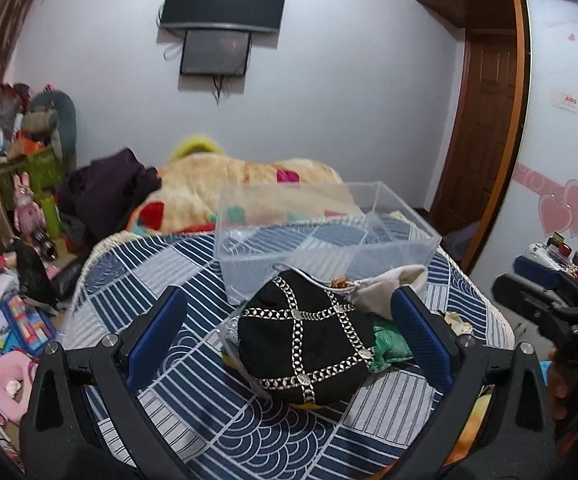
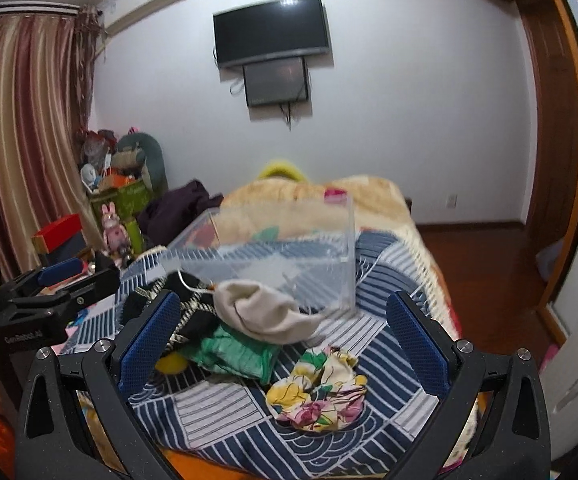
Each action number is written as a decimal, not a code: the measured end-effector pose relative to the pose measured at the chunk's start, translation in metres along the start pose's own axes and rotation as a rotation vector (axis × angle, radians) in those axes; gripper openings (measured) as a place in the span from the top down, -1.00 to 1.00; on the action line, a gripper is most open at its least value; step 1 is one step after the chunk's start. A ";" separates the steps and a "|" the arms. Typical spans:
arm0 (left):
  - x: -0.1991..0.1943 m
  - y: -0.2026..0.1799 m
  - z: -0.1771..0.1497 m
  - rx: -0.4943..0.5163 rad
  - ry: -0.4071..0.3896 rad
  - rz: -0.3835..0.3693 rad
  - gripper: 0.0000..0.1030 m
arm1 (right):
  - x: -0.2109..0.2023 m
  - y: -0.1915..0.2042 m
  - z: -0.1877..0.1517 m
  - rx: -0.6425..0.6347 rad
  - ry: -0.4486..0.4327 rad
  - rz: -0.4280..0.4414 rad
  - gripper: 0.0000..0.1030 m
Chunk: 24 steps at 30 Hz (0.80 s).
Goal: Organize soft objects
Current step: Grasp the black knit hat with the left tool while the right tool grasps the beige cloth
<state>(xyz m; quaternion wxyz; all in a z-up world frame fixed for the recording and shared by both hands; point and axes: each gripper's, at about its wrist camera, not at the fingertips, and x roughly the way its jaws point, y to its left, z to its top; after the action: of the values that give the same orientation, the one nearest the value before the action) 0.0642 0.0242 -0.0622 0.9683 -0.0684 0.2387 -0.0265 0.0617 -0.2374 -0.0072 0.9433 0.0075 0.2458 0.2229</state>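
Note:
A pile of soft items lies on the blue patterned bedspread (image 1: 193, 412): a black pouch with silver chain trim (image 1: 305, 340), a beige cloth (image 1: 385, 284), a green cloth (image 2: 233, 350) and a floral scrunchie (image 2: 321, 384). A clear plastic box (image 1: 325, 236) stands just behind them; it also shows in the right wrist view (image 2: 289, 252). My left gripper (image 1: 289, 340) is open, its jaws either side of the black pouch. My right gripper (image 2: 281, 344) is open above the green cloth and scrunchie. The left gripper also shows at the left of the right wrist view (image 2: 61, 280).
A beige blanket (image 1: 241, 180) and dark clothing (image 1: 109, 188) lie at the far end of the bed. Toys and boxes crowd the floor on the left (image 1: 17, 280). A wooden door (image 1: 485, 120) stands on the right, a TV (image 1: 225, 0) on the wall.

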 end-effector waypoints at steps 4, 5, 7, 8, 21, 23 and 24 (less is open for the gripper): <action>0.022 0.005 -0.001 -0.009 0.045 -0.023 -0.88 | 0.024 0.001 0.002 0.011 0.054 0.036 -0.89; 0.026 0.005 -0.001 -0.005 0.060 -0.030 -0.76 | 0.031 0.001 0.001 0.012 0.067 0.043 -0.87; 0.036 0.004 -0.003 0.005 0.088 -0.035 -0.65 | 0.044 0.001 0.001 0.021 0.102 0.058 -0.77; 0.041 0.004 -0.003 0.006 0.100 -0.037 -0.59 | 0.052 0.002 -0.001 0.026 0.123 0.067 -0.73; 0.060 -0.001 -0.011 0.045 0.199 -0.081 0.57 | 0.073 -0.004 -0.016 0.057 0.219 0.161 0.46; 0.056 -0.003 -0.009 0.060 0.204 -0.092 0.64 | 0.069 -0.004 -0.015 0.050 0.209 0.154 0.54; 0.054 -0.004 -0.008 0.065 0.201 -0.096 0.64 | 0.064 -0.004 -0.014 0.046 0.201 0.148 0.57</action>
<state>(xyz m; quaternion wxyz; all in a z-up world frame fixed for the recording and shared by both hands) 0.1079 0.0147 -0.0938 0.9389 -0.0453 0.3299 -0.0872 0.1068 -0.2153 -0.0500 0.8944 0.0250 0.3432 0.2858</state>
